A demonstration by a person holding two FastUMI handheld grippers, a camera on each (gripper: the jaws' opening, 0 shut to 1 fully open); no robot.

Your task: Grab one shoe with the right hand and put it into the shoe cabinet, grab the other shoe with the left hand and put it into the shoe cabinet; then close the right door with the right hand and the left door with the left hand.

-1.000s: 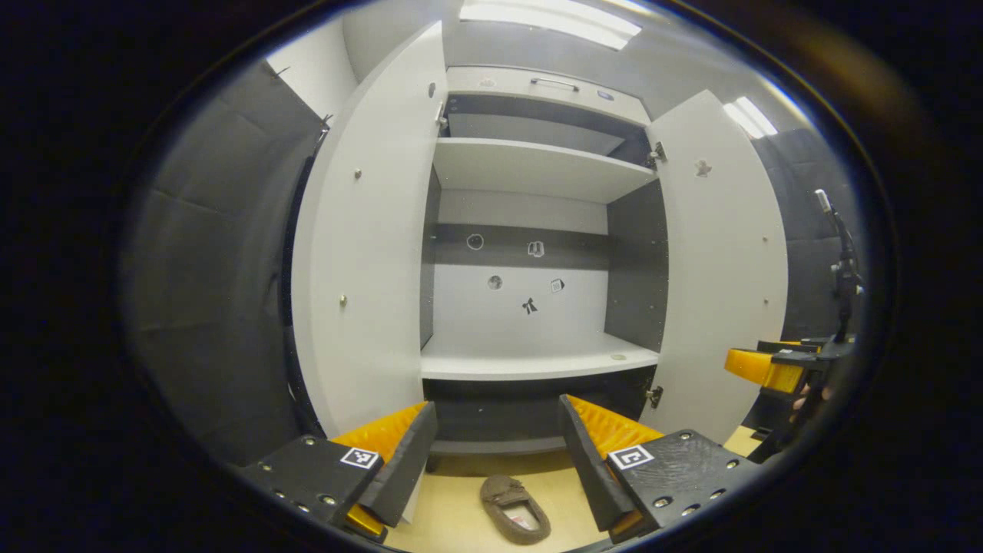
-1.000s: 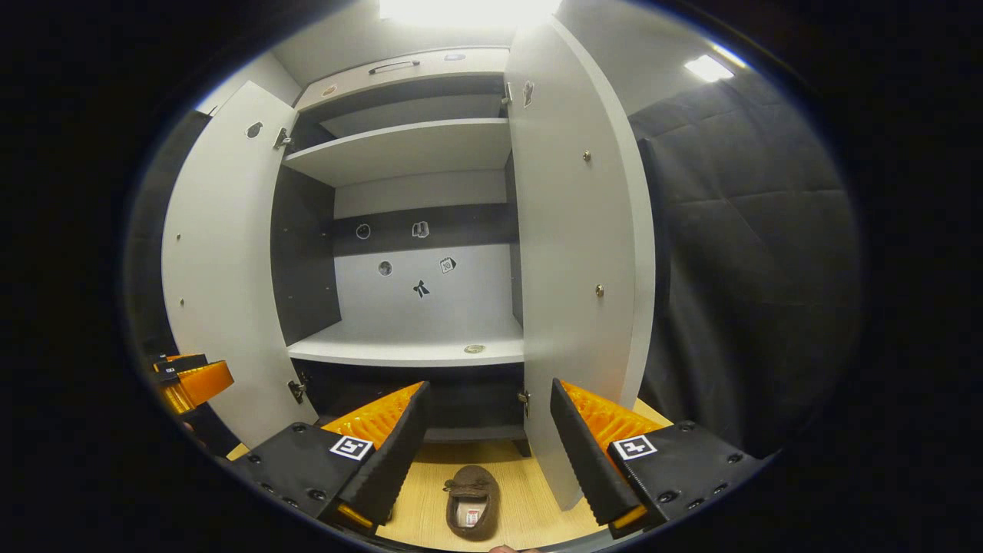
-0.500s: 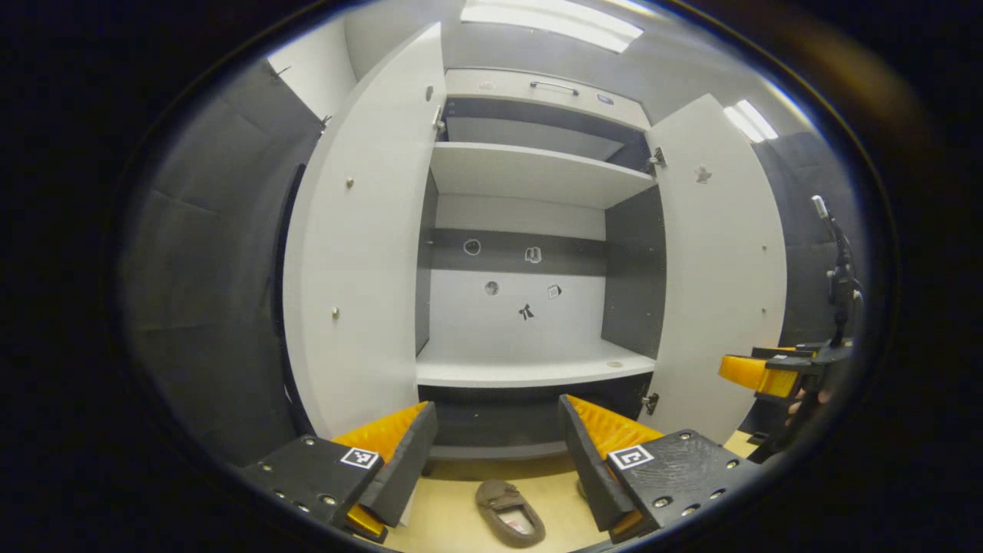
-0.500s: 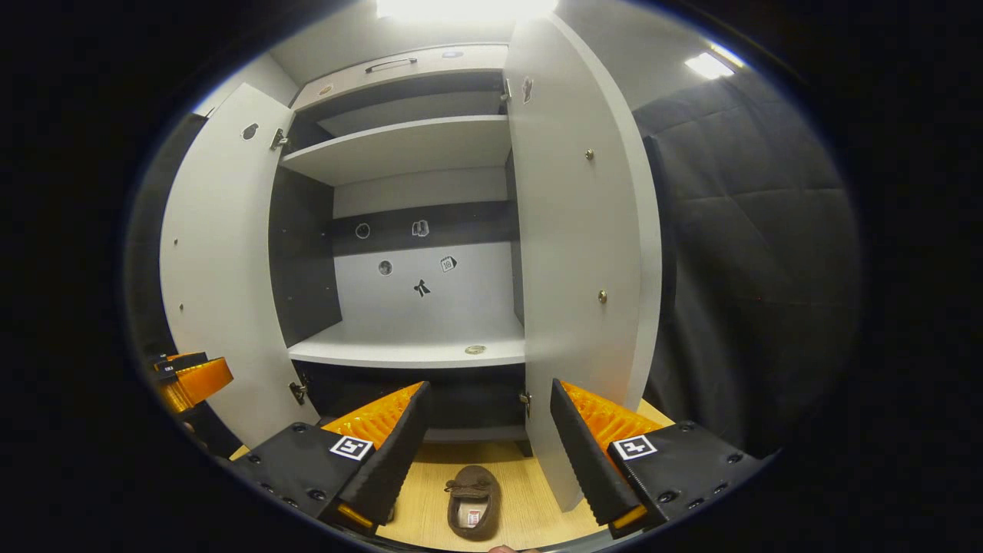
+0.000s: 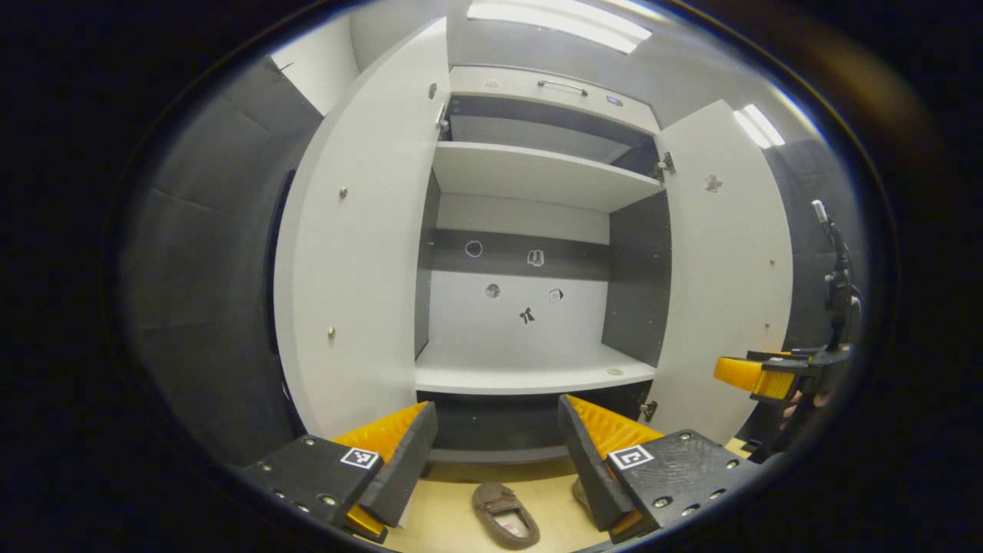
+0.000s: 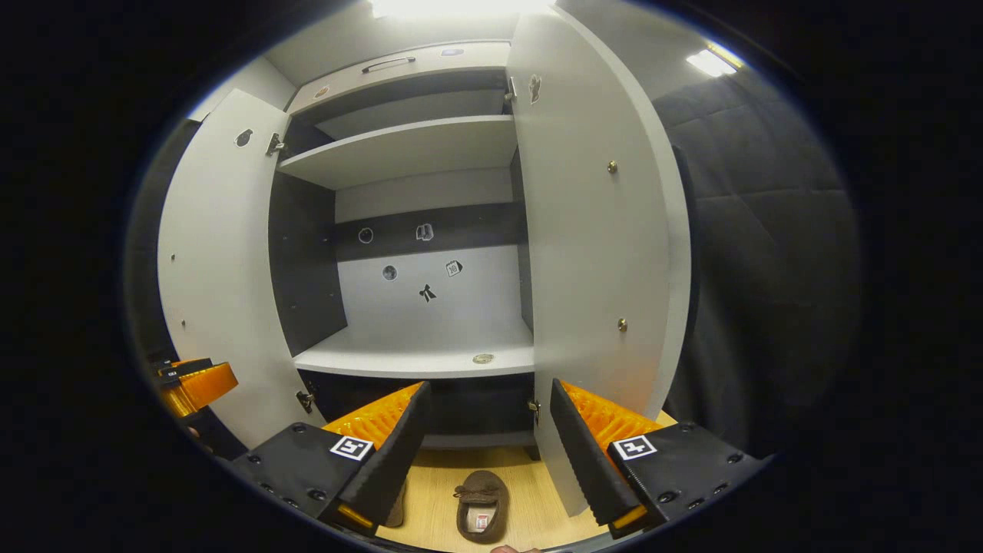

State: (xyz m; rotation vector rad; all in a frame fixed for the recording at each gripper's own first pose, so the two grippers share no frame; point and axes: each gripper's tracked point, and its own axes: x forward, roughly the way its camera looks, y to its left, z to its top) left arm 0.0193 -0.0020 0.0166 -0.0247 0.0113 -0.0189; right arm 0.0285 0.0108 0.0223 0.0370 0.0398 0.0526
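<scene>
We hold the right gripper (image 6: 480,430), fingers spread and empty, above a brown shoe (image 6: 481,505) lying lengthwise toward the cabinet (image 6: 415,361).

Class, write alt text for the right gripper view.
An open gripper hangs above a brown shoe on a wooden floor, facing a white shoe cabinet with both doors open and bare shelves.

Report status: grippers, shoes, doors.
Left gripper and right gripper open, empty. Shoe on floor below right fingers; second shoe below left. Both doors open: left door, right door.
</scene>
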